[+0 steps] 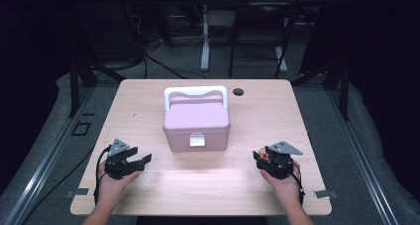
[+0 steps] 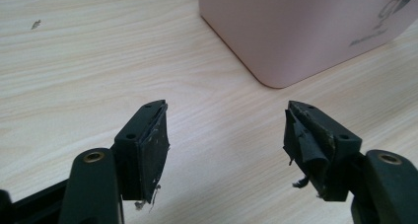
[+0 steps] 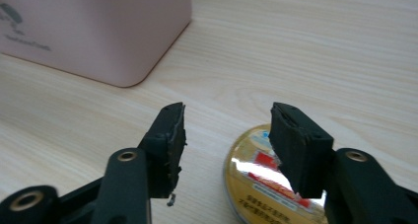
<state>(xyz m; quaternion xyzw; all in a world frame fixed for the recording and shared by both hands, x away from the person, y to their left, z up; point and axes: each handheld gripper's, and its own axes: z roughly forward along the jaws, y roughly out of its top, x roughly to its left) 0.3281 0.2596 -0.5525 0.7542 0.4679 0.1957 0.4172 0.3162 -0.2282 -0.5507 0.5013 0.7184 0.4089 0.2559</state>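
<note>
The round gold tin [image 3: 268, 184] lies flat on the table [image 1: 148, 101] under the right gripper [image 3: 226, 130], at 4 o'clock from the pink box [image 1: 196, 123]; both grippers stand spread and empty, left gripper [image 2: 226, 130] included; the tin looks light, rigid, slippery; grip across its rim.

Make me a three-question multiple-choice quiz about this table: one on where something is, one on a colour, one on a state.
1. Where does the gold tin lie?
A. on the box lid
B. on the table under the right tongs
C. beside the left tongs

2. What colour is the box?
A. pink
B. blue
C. green

3. How is the box's lid?
A. off
B. propped open
C. shut

Answers: 1 B, the tin shows between and below the right tongs' jaws; 2 A, its body is pink with a white handle; 3 C, the lid sits flat, its white latch down.
</note>
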